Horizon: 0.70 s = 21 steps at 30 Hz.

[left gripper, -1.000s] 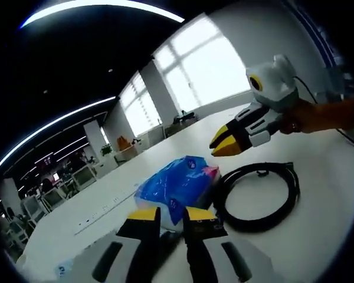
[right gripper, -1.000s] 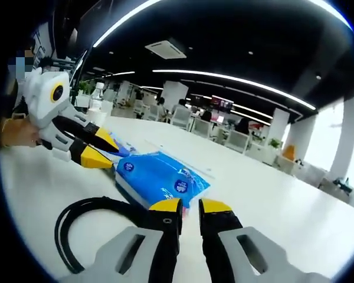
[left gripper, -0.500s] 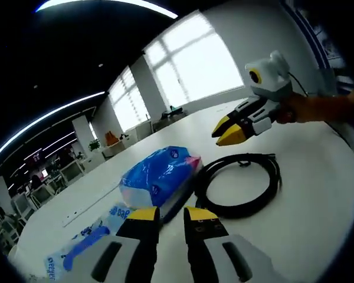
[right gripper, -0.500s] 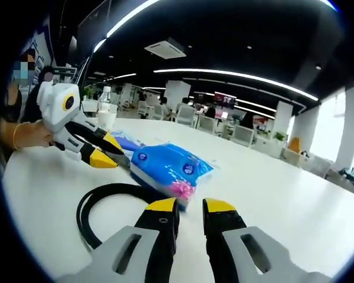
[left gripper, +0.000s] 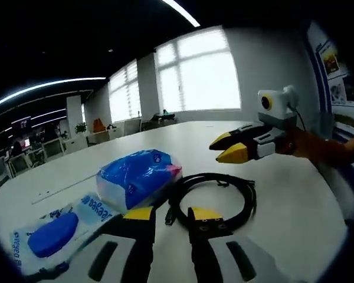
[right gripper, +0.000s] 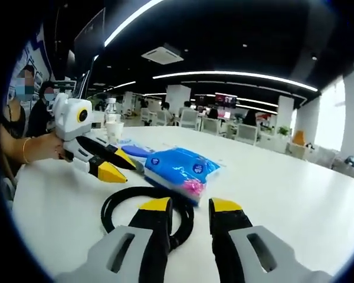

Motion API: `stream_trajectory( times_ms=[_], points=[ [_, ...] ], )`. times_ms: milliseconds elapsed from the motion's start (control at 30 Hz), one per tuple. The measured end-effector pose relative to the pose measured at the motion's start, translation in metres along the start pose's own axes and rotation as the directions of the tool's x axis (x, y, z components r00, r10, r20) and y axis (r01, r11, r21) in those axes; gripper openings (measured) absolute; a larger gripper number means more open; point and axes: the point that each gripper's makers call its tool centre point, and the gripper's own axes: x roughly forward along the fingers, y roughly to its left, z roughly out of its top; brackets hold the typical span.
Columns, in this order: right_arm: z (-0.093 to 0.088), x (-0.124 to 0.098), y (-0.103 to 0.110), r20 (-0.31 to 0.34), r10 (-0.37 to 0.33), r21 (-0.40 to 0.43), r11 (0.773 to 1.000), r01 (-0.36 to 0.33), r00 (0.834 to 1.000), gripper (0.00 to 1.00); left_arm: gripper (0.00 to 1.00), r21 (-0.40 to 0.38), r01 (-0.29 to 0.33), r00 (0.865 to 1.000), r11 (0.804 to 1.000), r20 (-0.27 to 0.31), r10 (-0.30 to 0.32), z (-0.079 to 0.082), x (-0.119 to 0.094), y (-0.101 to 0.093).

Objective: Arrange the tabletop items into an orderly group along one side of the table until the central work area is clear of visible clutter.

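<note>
Here the coiled black cable (left gripper: 212,197) lies flat on the white table (left gripper: 289,194), its loop just ahead of both grippers; in the right gripper view the cable (right gripper: 143,206) sits right at the jaw tips, partly behind the left-hand jaw. Touching or just beside it lies the blue tissue pack (left gripper: 137,178), its long axis running away toward the windows in the left gripper view, with its pink end patch toward the cable; in the right gripper view that pack (right gripper: 182,171) lies just beyond the loop. Farther out, a flat clear packet with a blue oval inside (left gripper: 50,233) rests beside the pack, nearer the table edge.

The left gripper (left gripper: 168,215) has its jaws narrowly parted and holds nothing; the right gripper (right gripper: 190,205) likewise shows a modest gap with nothing between the tips. Seen from the left gripper view, the right gripper (left gripper: 231,147) hovers above the far side of the loop; seen from the right gripper view, the left gripper (right gripper: 113,165) hangs beside the pack. By my judgement the right gripper is nearer the cable, the left nearer the pack.

Against half a second ago, both cameras have pulled back and levelled; the items themselves appear not to have moved, and the packet now shows more fully.
</note>
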Motion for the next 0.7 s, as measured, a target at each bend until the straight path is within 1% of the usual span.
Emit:
stream_trajectory(
  times_ms=[100,167,200,267,300,367,467,500,567,600,700],
  points=[
    [-0.004,0.000,0.009,-0.007,0.022,0.019,1.000,-0.022,1.000,0.34,0.21,-0.007,0.012,1.000,1.000,-0.013,-0.012,-0.003,0.001,-0.003],
    [-0.008,-0.001,0.015,-0.013,0.031,0.022,0.999,-0.031,0.999,0.38,0.21,-0.014,0.020,1.000,1.000,-0.016,-0.021,-0.004,0.003,-0.006],
    [-0.009,-0.001,0.016,-0.014,0.033,0.020,0.999,-0.033,0.999,0.38,0.21,-0.016,0.022,1.000,1.000,-0.015,-0.022,-0.004,0.003,-0.006],
    [-0.013,-0.002,0.022,-0.023,0.046,0.007,0.999,-0.045,0.999,0.39,0.21,-0.043,0.043,0.999,0.998,-0.015,-0.044,-0.005,0.005,-0.009],
    [-0.015,-0.002,0.024,-0.025,0.049,0.005,0.999,-0.048,0.999,0.39,0.22,-0.060,0.047,0.999,0.997,-0.019,-0.048,-0.005,0.006,-0.010],
    [-0.017,-0.003,0.025,-0.025,0.054,0.011,0.999,-0.054,0.998,0.41,0.22,-0.066,0.048,0.999,0.997,-0.020,-0.049,-0.005,0.007,-0.010],
    [-0.020,-0.007,0.029,-0.020,0.065,0.041,0.997,-0.064,0.998,0.42,0.22,-0.076,0.050,0.998,0.996,-0.028,-0.053,-0.007,0.010,-0.010],
    [-0.021,-0.008,0.030,-0.018,0.067,0.047,0.997,-0.066,0.998,0.42,0.22,-0.068,0.053,0.997,0.996,-0.045,-0.057,-0.009,0.012,-0.009],
    [-0.022,-0.008,0.031,-0.015,0.074,0.061,0.995,-0.073,0.997,0.44,0.22,-0.081,0.036,0.998,0.996,-0.041,-0.039,-0.009,0.014,-0.003],
    [-0.022,-0.009,0.033,-0.013,0.077,0.070,0.995,-0.076,0.997,0.45,0.22,-0.097,0.040,0.998,0.995,-0.041,-0.044,-0.009,0.015,-0.002],
    [-0.024,-0.010,0.036,-0.011,0.084,0.102,0.991,-0.082,0.996,0.49,0.22,-0.108,0.042,0.998,0.993,-0.044,-0.047,-0.009,0.017,-0.002]
  ],
)
